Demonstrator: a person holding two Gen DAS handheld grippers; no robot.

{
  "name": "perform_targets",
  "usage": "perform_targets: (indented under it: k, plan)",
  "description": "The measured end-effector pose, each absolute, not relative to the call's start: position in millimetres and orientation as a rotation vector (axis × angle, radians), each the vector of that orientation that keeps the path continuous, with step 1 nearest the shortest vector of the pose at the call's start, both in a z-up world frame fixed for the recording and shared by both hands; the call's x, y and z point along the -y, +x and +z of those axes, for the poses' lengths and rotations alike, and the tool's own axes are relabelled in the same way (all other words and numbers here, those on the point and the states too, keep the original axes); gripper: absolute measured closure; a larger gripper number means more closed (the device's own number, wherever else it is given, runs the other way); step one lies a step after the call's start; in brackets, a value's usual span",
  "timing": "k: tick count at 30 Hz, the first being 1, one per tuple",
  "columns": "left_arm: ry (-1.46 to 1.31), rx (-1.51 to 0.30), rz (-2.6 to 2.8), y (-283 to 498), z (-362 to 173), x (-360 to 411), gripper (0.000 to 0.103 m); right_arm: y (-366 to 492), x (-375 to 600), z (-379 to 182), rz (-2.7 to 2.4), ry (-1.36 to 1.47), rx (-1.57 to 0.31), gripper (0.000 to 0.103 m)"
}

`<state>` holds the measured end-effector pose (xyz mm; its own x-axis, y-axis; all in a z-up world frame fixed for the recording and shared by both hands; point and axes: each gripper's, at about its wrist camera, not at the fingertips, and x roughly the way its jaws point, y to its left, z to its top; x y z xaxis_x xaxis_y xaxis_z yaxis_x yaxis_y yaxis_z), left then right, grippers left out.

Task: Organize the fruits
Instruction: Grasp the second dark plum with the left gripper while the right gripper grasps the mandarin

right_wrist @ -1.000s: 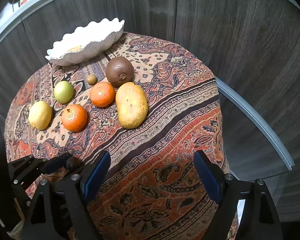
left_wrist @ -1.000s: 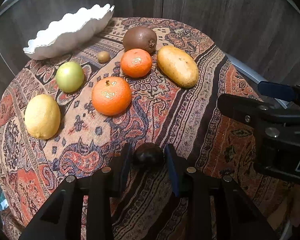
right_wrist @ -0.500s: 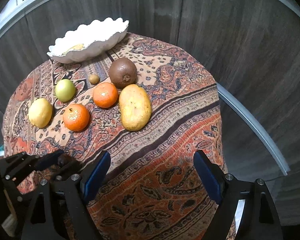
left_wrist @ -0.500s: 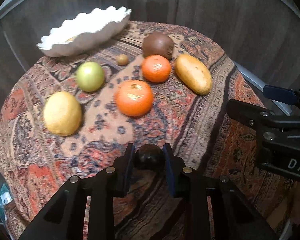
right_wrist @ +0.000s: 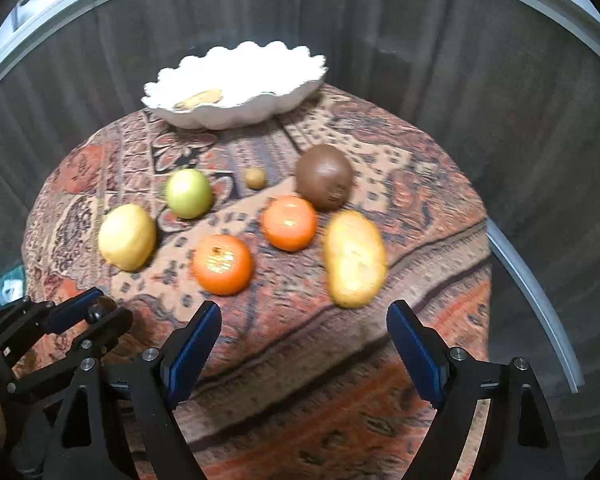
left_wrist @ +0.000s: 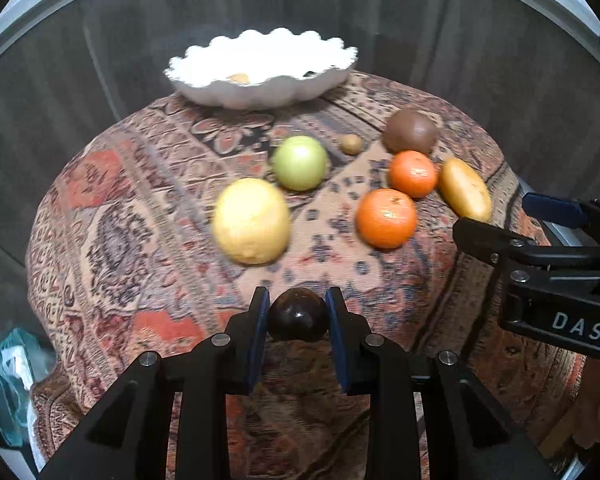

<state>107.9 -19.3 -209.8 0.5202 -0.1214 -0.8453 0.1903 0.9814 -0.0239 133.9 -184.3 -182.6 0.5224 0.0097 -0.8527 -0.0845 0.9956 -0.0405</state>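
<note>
Your left gripper (left_wrist: 298, 314) jaws clamp a small dark round fruit (left_wrist: 298, 315); a blurred yellow lemon (left_wrist: 252, 221) sits at eleven o'clock. Your right gripper (right_wrist: 304, 344) jaws gape empty.

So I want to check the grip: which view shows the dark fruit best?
The left wrist view: the dark fruit sits large and central, clamped in the left gripper. The right wrist view shows it small, partly hidden, at the left edge.

A dark round fruit (left_wrist: 298, 314) is clamped between the left gripper (left_wrist: 298, 322) pads above the patterned cloth (left_wrist: 112, 240); a white scalloped bowl (left_wrist: 260, 80) is seen beyond.
</note>
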Motion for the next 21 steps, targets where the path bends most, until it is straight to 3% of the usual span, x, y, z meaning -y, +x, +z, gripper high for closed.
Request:
perform_targets:
  k: [14,21]
  plan:
    - [0.019,-0.986,-0.110,111,-209,-12,0.074,163,148,-205,0.091,-0.115,-1.063,0.018]
    - [-0.002,-0.990,-0.093,114,-211,-22,0.074,177,132,-220,0.117,-0.119,-1.106,0.025]
